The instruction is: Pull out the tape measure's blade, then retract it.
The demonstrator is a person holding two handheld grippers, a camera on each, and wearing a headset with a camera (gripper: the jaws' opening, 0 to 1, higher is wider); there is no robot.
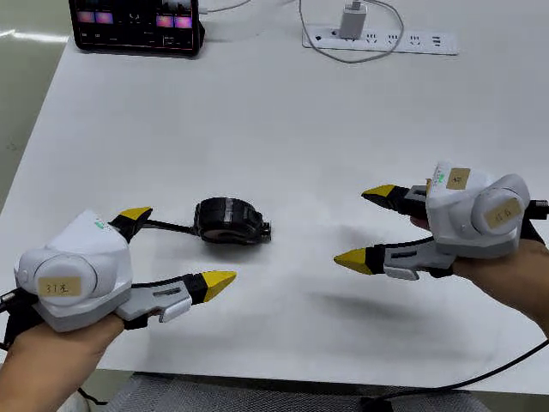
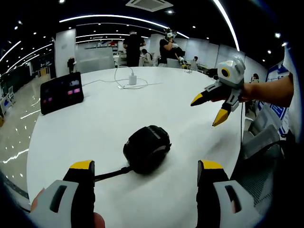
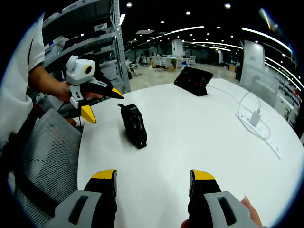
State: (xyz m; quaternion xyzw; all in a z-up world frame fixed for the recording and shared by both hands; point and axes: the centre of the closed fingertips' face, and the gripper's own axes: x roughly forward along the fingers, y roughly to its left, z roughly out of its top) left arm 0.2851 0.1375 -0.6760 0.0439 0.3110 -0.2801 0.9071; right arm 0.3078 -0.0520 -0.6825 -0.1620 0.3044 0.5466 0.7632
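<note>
The black tape measure lies on the white bench near its front edge, left of centre, just ahead of the left gripper, whose jaws stand wide apart, holding nothing. The right gripper, also spread and empty, hovers well to the tape measure's right.

There are 1 table, 1 tape measure, 1 tablet, 1 power strip, 1 charger and 2 grippers, the left gripper and the right gripper.
</note>
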